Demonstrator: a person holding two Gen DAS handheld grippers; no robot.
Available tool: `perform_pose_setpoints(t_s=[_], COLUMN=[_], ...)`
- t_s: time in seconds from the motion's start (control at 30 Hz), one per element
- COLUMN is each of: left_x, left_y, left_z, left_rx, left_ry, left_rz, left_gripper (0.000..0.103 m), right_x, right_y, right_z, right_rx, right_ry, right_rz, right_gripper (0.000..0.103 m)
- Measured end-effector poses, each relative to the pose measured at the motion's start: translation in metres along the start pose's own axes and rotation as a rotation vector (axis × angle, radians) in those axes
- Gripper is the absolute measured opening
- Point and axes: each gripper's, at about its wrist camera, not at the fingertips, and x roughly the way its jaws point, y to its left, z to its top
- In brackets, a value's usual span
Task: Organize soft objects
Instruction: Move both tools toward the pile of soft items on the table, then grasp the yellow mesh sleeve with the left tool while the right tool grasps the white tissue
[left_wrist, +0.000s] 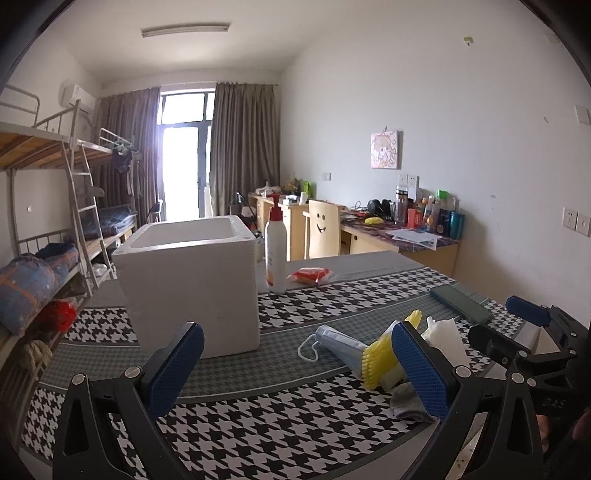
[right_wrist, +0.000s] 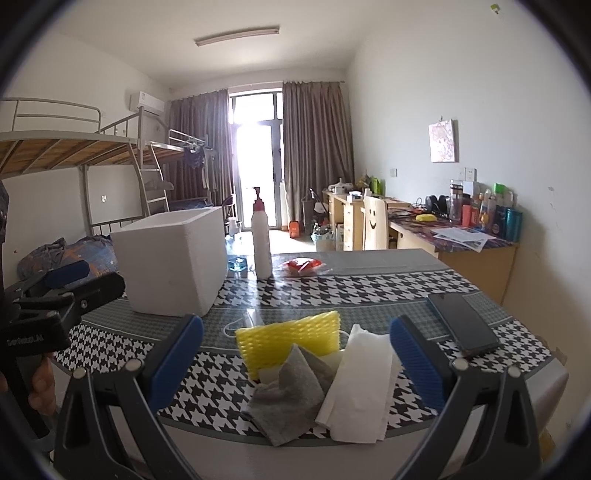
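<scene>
A small heap of soft things lies near the front of the houndstooth table (right_wrist: 369, 288): a yellow foam net (right_wrist: 288, 339), a grey cloth (right_wrist: 291, 391) and a white tissue (right_wrist: 362, 380). My right gripper (right_wrist: 297, 363) is open just above this heap, gripping nothing. From the left wrist view the heap sits to the right: a blue face mask (left_wrist: 332, 341), the yellow foam net (left_wrist: 380, 358), the tissue (left_wrist: 443, 339) and the grey cloth (left_wrist: 410, 402). My left gripper (left_wrist: 299, 369) is open and empty, with the white foam box (left_wrist: 188, 280) ahead on its left.
A white pump bottle (left_wrist: 275, 251) and a red packet (left_wrist: 310, 275) stand beyond the box. A dark phone (right_wrist: 461, 325) lies right of the heap. Bunk beds line the left wall, and desks and a chair the right wall. The table edge is close below the cloths.
</scene>
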Motion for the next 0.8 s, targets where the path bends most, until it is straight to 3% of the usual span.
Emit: perform_pose_setpoints(t_s=[0.8], left_x=[0.055], left_y=[-0.027], left_z=[-0.003], left_rx=[0.047], left_ry=[0.137], left_rz=[-0.088], left_gripper=[0.102], right_x=[0.028], right_y=[-0.044], right_z=[-0.013], right_rx=[0.076], right_ry=[0.12], right_rz=[-0.091], right_gripper=[0.102])
